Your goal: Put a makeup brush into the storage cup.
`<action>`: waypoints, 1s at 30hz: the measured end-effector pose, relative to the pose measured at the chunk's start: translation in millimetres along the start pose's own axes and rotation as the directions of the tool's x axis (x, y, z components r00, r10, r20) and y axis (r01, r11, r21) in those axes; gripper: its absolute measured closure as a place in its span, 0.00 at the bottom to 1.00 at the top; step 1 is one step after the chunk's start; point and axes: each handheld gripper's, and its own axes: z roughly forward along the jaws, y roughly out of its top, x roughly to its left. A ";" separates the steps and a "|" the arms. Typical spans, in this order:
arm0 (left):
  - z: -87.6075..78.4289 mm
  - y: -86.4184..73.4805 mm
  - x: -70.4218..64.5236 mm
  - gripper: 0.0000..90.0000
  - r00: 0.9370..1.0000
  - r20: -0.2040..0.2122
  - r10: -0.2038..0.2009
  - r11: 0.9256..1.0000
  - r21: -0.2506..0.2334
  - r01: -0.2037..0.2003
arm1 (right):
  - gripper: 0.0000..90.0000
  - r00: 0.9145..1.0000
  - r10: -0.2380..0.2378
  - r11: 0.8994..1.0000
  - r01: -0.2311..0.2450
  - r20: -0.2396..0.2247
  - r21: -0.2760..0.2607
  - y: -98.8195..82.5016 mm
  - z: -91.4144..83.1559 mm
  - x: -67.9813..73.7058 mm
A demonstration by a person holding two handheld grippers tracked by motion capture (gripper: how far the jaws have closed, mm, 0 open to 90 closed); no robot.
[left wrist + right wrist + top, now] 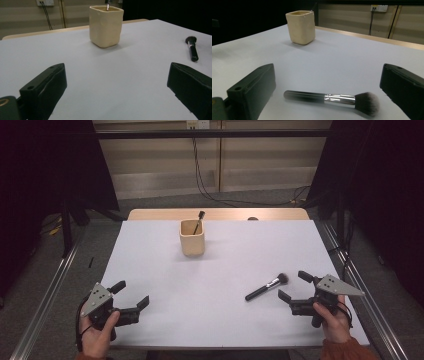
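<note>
— White tabletop [215, 285], wooden strip along its far edge, dark curtains on both sides, cables hanging down the pale back wall. What sits at the left?

— At the near left corner, a hand holds the left gripper [131, 296]. Its jaws are spread wide apart with bare table between them, gripping nothing. In the left gripper view the same two black jaws stand far apart at the bottom corners.

— And moving toward the middle?

— A cream square-sided cup [192, 238] stands upright toward the far side of the table, a little left of centre. A slim dark-handled brush [199, 221] leans inside it, its tip sticking out above the rim.

— Where is the makeup brush?

— The makeup brush [266, 286] lies flat on the table at the near right, well apart from the cup. It has a black handle, a silver ferrule and a fluffy dark head; the head points away to the right, the handle toward the near left.

— And the right side?

— The right gripper [292, 286] is held by a hand near the right edge, just beside the brush head. Its jaws are released and wide open. In the right gripper view the makeup brush [332, 99] lies crosswise between the two jaws, touching neither.
</note>
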 end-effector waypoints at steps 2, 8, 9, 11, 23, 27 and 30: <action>0.2 -0.3 1.6 0.03 1.000 -0.007 0.005 1.000 0.001 -0.005 | 0.00 1.000 -0.003 1.000 0.003 -0.002 0.002 3.1 3.7 -1.4; 2.5 -0.7 0.6 0.04 1.000 0.007 0.017 1.000 0.008 -0.017 | 0.00 1.000 -0.019 1.000 0.019 -0.007 0.004 14.6 16.9 -5.8; 2.6 -0.6 0.4 0.04 1.000 0.010 0.016 1.000 0.006 -0.016 | 0.01 1.000 -0.021 1.000 0.021 -0.007 0.003 16.3 19.5 -5.8; 2.5 -0.2 0.8 0.03 1.000 0.007 0.015 1.000 0.002 -0.015 | 0.01 1.000 -0.024 1.000 0.024 -0.013 0.004 19.5 25.1 -6.2; 3.7 1.2 2.6 0.03 1.000 0.003 0.016 1.000 -0.003 -0.016 | 0.02 0.999 -0.035 0.999 0.035 -0.027 0.008 44.3 54.8 -8.9; 4.6 1.3 2.7 0.03 1.000 0.001 0.019 1.000 0.001 -0.019 | 0.02 0.999 -0.044 0.999 0.045 -0.031 0.027 49.3 63.7 -10.7; 5.8 2.1 3.3 0.03 1.000 -0.007 0.016 1.000 -0.005 -0.016 | 0.02 0.998 -0.052 0.998 0.053 -0.032 0.036 51.0 69.9 -10.9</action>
